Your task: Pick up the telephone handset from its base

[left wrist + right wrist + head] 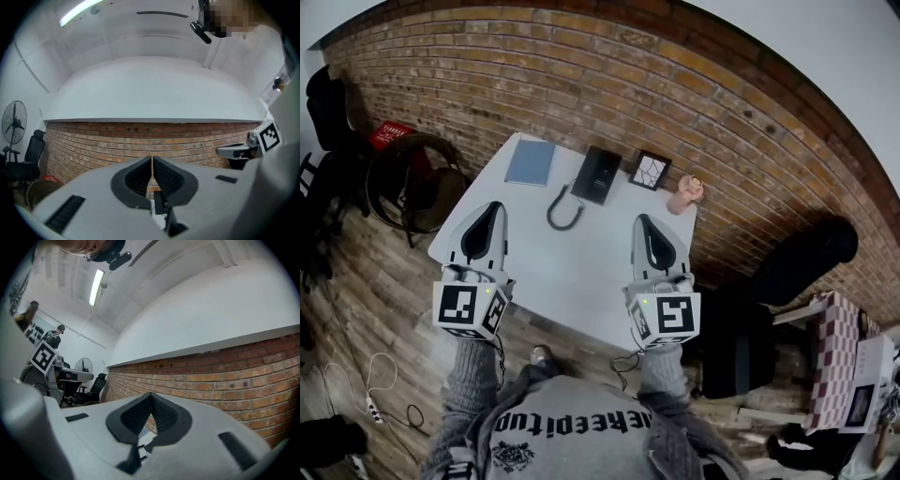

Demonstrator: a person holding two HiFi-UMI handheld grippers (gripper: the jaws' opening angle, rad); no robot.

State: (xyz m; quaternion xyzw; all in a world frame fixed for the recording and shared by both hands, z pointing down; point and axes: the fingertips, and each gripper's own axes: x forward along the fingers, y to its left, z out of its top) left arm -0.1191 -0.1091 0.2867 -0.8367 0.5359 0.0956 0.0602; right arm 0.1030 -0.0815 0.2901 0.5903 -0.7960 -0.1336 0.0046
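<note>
Telephone handset (pixel 598 174), far side of the white counter (pixel 581 272), near the brick wall (pixel 675 84): is it on its base? (desk)

It reads as one black block from the head view; handset and base cannot be told apart. A coiled cord (pixel 563 210) loops out of it toward the near side. (photographer)

What else is hard to read? (desk)

Both gripper views look mostly at wall and ceiling. The counter shows only as a sliver under the jaws, and nothing on it can be named. A blue notebook (pixel 530 162), a small picture frame (pixel 649 170) and a pink figurine (pixel 685 194) flank the telephone in the head view; the figurine's details are too small. (photographer)

And the grippers? (desk)

The left gripper (pixel 495 206) (pixel 152 158) has its jaws closed tip to tip, nothing between them. The right gripper (pixel 642 219) (pixel 150 394) is the same, closed and empty. Both hover over the counter's near half, well apart from the telephone, touching nothing. (photographer)
</note>
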